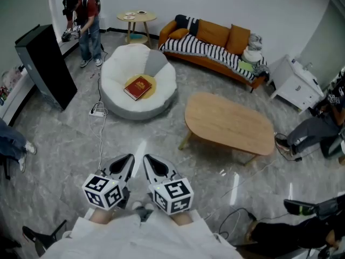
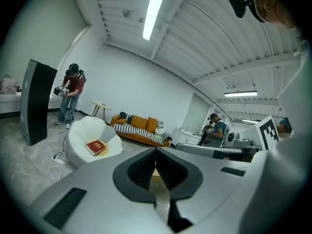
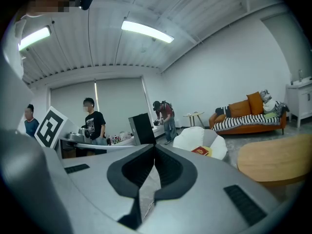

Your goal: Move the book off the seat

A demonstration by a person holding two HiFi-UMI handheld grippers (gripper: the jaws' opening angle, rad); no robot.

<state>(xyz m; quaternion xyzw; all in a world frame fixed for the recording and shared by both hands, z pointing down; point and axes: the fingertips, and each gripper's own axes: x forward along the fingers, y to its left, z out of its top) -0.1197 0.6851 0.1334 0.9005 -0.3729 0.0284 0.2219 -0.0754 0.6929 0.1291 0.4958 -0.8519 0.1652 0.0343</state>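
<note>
A closed red book (image 1: 138, 87) with a gold emblem on its cover lies flat, cover up and turned at an angle, in the hollow of 1 round white beanbag seat (image 1: 116, 72). It rests on a yellow pad (image 1: 150, 82) near the seat's middle.

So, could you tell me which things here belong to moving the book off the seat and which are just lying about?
Part of the job: red book, lying on the white beanbag seat; left gripper and right gripper, both shut and empty, well short of it.
Just lying about: wooden coffee table, orange sofa, round side table, power strip, white cabinet.
</note>
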